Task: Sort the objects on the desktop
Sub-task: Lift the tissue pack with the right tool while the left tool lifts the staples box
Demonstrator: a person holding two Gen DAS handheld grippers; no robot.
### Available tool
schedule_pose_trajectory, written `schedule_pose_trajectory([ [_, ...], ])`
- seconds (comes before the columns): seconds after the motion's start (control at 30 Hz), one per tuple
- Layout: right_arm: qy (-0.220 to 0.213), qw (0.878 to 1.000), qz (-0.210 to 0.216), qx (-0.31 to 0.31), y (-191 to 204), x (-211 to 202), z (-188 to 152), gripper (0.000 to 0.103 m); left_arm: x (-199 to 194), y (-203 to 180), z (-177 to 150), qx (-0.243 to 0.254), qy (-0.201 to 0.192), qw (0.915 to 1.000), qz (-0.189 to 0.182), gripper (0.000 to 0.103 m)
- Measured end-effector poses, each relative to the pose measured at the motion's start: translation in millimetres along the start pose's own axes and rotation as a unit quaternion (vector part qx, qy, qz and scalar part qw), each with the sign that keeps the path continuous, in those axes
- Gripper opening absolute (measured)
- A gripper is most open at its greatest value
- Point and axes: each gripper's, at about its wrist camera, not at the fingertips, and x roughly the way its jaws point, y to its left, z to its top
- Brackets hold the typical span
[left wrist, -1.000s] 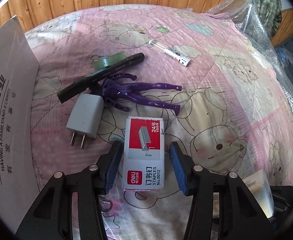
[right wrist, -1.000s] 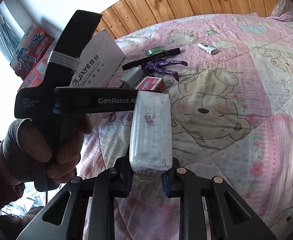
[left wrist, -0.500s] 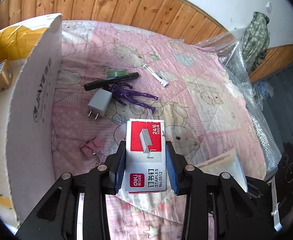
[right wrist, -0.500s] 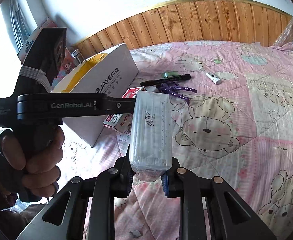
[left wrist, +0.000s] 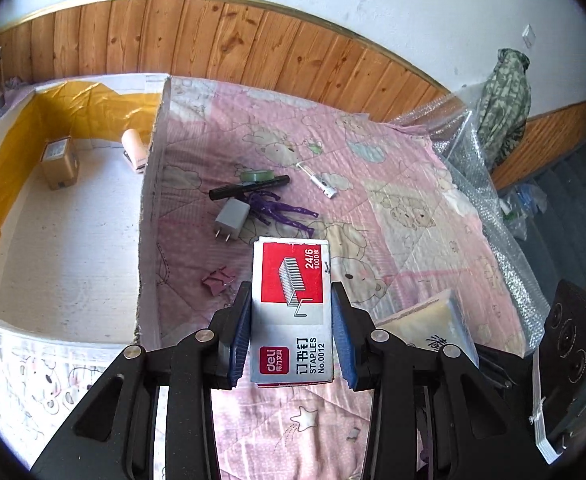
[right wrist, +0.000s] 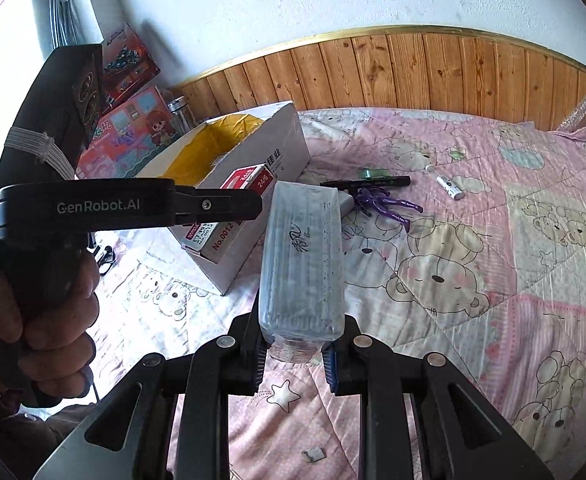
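Observation:
My left gripper [left wrist: 292,334] is shut on a red and white staples box [left wrist: 291,308], held in the air over the pink quilt beside the open cardboard box [left wrist: 151,200]. In the right wrist view the same staples box [right wrist: 233,208] hangs by the cardboard box [right wrist: 261,196], gripped by the left gripper [right wrist: 233,206]. My right gripper [right wrist: 295,356] is shut on a clear wrapped packet [right wrist: 303,264], lifted above the quilt. On the quilt lie a black marker [left wrist: 249,187], a grey charger plug [left wrist: 232,217], a purple figure [left wrist: 283,210] and a green tape roll [left wrist: 258,176].
Inside the cardboard box sit a small brown carton [left wrist: 59,158] and a pale cylinder [left wrist: 133,150]. A pink clip [left wrist: 218,279] and a small white tube [left wrist: 321,184] lie on the quilt. Bubble wrap [left wrist: 477,168] borders the right; toy boxes [right wrist: 133,132] stand behind the box.
The left gripper's jaws closed on the staples box and lifted it off the quilt toward the cardboard box. The right gripper rose with its packet still held.

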Motion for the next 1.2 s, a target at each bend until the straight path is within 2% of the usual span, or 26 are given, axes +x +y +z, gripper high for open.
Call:
schedule_pose_trajectory([
  [0.17, -0.01, 1.0, 0.005, -0.019, 16, -12, 11, 0.024, -23, -4, 3, 0.006, -0.023, 0.9997, -0.004, 0.038],
  [0.43, -0.022, 0.998, 0.02, -0.059, 46, -25, 28, 0.024, -52, 6, 9, -0.016, -0.05, 0.9986, -0.003, 0.038],
  [0.87, -0.028, 0.993, 0.043, -0.111, 84, -30, 52, 0.024, -83, 49, 12, -0.065, -0.081, 0.9946, 0.005, 0.038],
  [1.2, -0.021, 0.987, 0.076, -0.138, 107, -22, 71, 0.024, -101, 86, 19, -0.117, -0.105, 0.9875, 0.011, 0.038],
])
